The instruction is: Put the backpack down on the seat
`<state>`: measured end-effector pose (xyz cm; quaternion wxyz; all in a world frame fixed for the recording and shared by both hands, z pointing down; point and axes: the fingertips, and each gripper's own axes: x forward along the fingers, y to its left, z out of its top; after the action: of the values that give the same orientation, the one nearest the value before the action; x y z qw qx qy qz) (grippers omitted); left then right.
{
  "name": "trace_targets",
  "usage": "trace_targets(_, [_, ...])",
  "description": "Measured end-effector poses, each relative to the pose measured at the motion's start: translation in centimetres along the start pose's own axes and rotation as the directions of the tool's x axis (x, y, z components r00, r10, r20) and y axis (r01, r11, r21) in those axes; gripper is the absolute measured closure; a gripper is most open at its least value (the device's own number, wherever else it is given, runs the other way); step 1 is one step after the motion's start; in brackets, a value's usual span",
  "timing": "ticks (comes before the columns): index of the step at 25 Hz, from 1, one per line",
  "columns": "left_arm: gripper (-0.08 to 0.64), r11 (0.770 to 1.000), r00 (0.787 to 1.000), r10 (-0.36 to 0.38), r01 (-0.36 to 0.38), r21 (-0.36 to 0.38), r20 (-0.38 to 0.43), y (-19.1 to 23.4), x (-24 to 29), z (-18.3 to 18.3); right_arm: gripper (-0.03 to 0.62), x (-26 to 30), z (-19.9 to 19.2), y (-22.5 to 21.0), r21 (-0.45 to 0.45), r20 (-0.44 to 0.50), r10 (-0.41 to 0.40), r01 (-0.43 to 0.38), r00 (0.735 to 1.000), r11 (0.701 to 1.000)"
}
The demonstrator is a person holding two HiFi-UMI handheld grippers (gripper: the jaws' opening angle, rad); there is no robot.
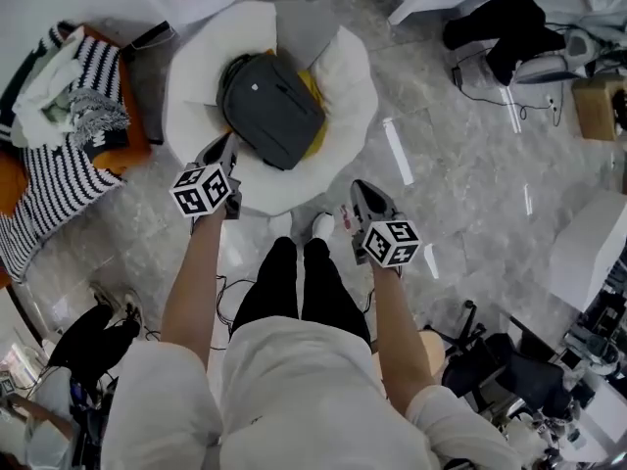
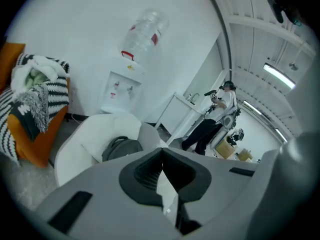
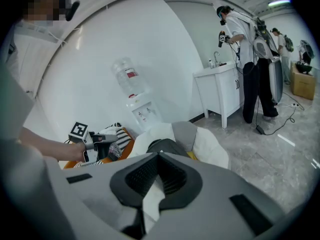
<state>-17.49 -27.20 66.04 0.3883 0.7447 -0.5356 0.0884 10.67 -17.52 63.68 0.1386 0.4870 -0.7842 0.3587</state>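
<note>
The dark grey backpack lies on the round white padded seat, over a yellow cushion. It also shows in the left gripper view as the backpack on the seat, and in the right gripper view as the backpack. My left gripper hangs above the seat's near left rim, shut and empty, clear of the bag. My right gripper is lifted off to the seat's near right, shut with nothing in it. In both gripper views the jaws meet at their tips: left gripper, right gripper.
An orange sofa with a striped blanket stands left of the seat. A water dispenser is against the wall behind it. People stand by a white cabinet. Black clothes and cables lie far right, near a cardboard box.
</note>
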Motion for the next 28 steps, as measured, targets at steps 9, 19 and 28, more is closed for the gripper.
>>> trace_targets(9, [0.545,0.98,0.994,-0.11,0.106,0.169,0.011,-9.0,-7.0,2.7,0.568,-6.8,3.3,2.8,-0.034,0.079,0.041,-0.038,0.996,0.999])
trace_targets(19, [0.545,0.962,0.977,-0.173,0.142,0.232,0.122,-20.2,-17.3,1.7,0.568,-17.3,5.5,6.2,-0.179,0.148,0.178,-0.151,0.973,0.972])
trace_targets(28, [0.544,0.938,0.958,-0.233,0.176,0.298,0.169,-29.2,-25.4,-1.7,0.568,-26.8,3.0,7.3,-0.229,0.194,0.236,-0.19,0.952,0.955])
